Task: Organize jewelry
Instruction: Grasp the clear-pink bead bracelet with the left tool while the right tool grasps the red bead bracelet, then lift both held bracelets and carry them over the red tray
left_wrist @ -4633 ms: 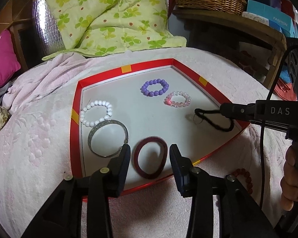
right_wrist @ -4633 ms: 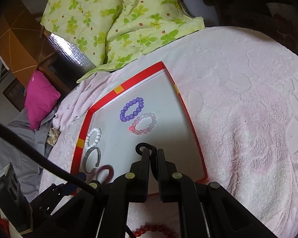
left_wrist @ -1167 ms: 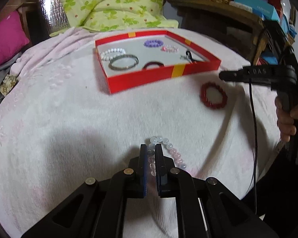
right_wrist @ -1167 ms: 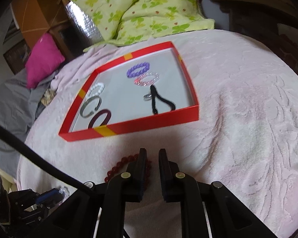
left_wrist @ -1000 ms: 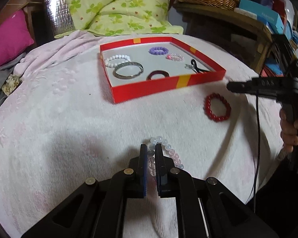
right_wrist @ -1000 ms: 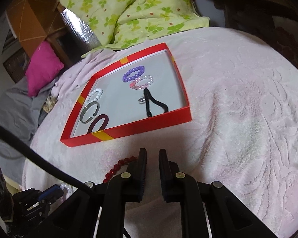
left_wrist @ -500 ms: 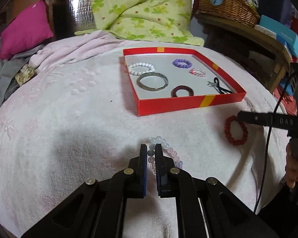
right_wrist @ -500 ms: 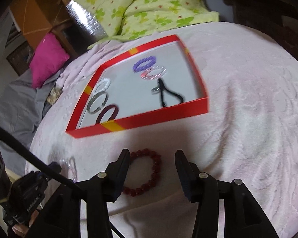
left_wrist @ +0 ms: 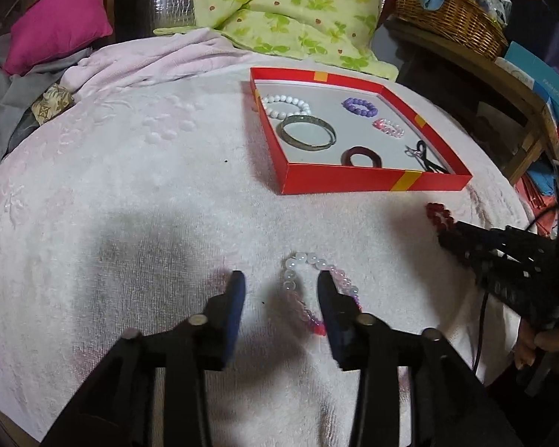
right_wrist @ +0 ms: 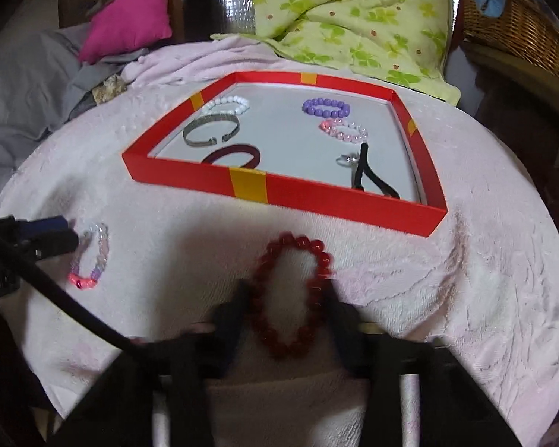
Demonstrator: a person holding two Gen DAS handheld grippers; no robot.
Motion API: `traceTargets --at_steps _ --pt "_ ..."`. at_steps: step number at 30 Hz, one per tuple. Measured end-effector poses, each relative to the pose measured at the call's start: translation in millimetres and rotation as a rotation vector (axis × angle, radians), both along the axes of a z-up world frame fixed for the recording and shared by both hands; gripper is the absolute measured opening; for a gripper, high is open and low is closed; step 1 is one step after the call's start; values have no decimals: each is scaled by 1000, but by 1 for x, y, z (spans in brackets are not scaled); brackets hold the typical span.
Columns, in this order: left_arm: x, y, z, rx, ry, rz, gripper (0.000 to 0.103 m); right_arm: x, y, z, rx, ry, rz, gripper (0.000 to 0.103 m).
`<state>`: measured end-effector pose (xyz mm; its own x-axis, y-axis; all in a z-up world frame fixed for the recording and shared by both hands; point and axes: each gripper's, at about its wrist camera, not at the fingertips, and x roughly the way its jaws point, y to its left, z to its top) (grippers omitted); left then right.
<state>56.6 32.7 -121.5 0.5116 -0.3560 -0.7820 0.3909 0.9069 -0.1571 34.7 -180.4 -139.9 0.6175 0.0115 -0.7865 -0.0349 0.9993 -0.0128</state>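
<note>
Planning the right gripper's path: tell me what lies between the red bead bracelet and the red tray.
Only bare pink blanket separates red bead bracelet from red tray, per the right wrist view.

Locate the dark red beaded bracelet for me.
The dark red beaded bracelet lies on the pink blanket, outside the red tray, between the open right hand-held gripper's fingers.

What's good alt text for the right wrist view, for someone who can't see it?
The open right gripper straddles a red bead bracelet lying on a pink towel. Behind it, a red tray holds six pieces of jewelry; the left gripper is by a pastel bracelet.
</note>
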Motion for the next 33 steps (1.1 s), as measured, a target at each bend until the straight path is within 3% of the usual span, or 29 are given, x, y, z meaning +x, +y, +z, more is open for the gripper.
traceTargets --at_steps 2,9,10,11,14,17,33 --pt "-1 -2 0 -1 0 -13 58 1 -8 1 20 -1 -28 19" --pt "-9 -26 -7 65 -17 -105 60 0 -24 9 74 -27 -75 19" --pt "-9 -27 -9 69 -14 -113 58 -1 -27 12 88 -34 -80 19" --pt "-9 -30 -12 75 -10 -125 44 -3 -28 13 95 -40 -83 19" --pt "-9 -34 -14 94 -21 -137 20 -5 -35 18 130 -48 -94 19" --pt "-10 -36 -14 90 -26 -143 9 -6 -40 19 146 -47 -104 19" --pt "-11 -31 8 2 -91 -113 8 -11 -66 29 316 -80 -154 19"
